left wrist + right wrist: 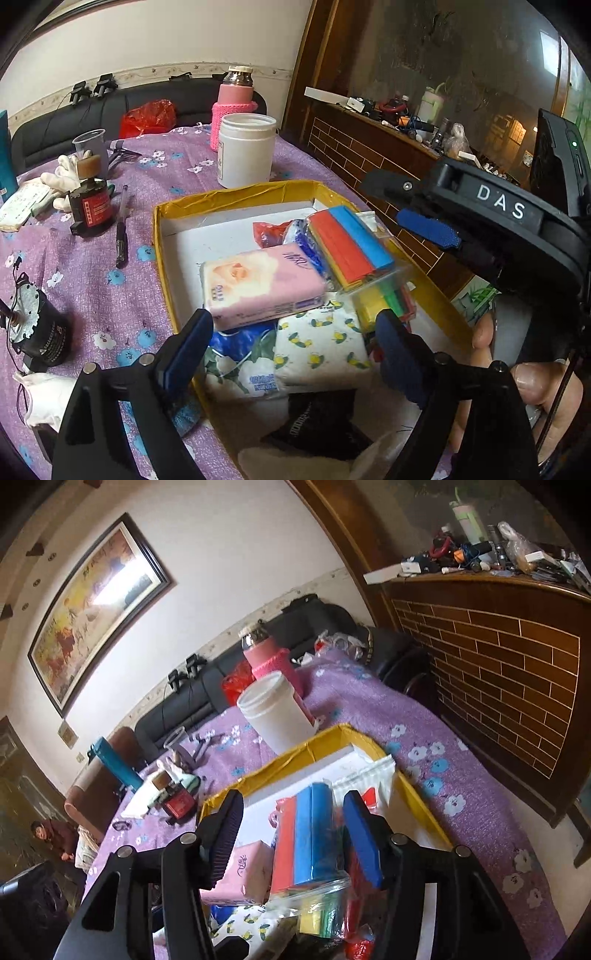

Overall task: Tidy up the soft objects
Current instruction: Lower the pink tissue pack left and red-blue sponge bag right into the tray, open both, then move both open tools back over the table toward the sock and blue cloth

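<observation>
Your left gripper (295, 325) stands wide open with nothing pressed between its pads, hanging over the near half of the yellow-walled box (236, 194). The pink tissue pack (262, 284) lies just beyond its fingertips, resting on the blue floral pack (236, 354) and the white lemon-print pack (321, 347). Your right gripper (295, 823) is partly open around the clear bag of coloured strips (310, 842); its pads stand apart from the bag. That bag leans beside the pink pack inside the box. The white jar (245, 151) stands on the purple cloth (92, 266) behind the box.
</observation>
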`<action>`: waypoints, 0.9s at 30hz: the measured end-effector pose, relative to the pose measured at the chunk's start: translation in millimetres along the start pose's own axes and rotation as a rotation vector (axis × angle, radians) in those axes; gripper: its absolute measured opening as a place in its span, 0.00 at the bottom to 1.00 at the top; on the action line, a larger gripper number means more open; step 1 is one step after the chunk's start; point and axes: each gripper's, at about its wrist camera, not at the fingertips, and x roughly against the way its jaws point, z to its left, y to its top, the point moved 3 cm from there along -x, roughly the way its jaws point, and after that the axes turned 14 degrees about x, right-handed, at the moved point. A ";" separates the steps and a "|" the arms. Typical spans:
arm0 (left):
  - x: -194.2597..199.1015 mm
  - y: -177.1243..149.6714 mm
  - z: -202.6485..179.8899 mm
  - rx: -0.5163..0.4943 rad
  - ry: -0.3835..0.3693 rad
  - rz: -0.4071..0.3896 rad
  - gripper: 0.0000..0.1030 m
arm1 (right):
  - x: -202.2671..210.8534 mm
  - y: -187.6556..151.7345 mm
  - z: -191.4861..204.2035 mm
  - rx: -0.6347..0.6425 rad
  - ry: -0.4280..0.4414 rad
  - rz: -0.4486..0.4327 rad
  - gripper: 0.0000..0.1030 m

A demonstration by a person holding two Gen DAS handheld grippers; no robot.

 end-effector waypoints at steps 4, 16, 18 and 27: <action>6.0 -1.1 -7.0 -0.015 -0.013 -0.004 0.86 | 2.5 1.0 -2.0 -0.012 0.009 -0.012 0.59; 61.6 -12.1 9.1 0.004 -0.044 -0.049 0.86 | 20.5 3.5 1.5 0.003 0.038 -0.116 0.59; 72.1 -17.0 24.5 0.024 -0.034 -0.049 0.87 | 20.6 3.0 8.2 0.031 0.039 -0.126 0.59; 124.8 -63.3 136.4 0.090 0.103 -0.046 0.87 | 15.3 -4.3 48.7 0.168 0.128 -0.115 0.59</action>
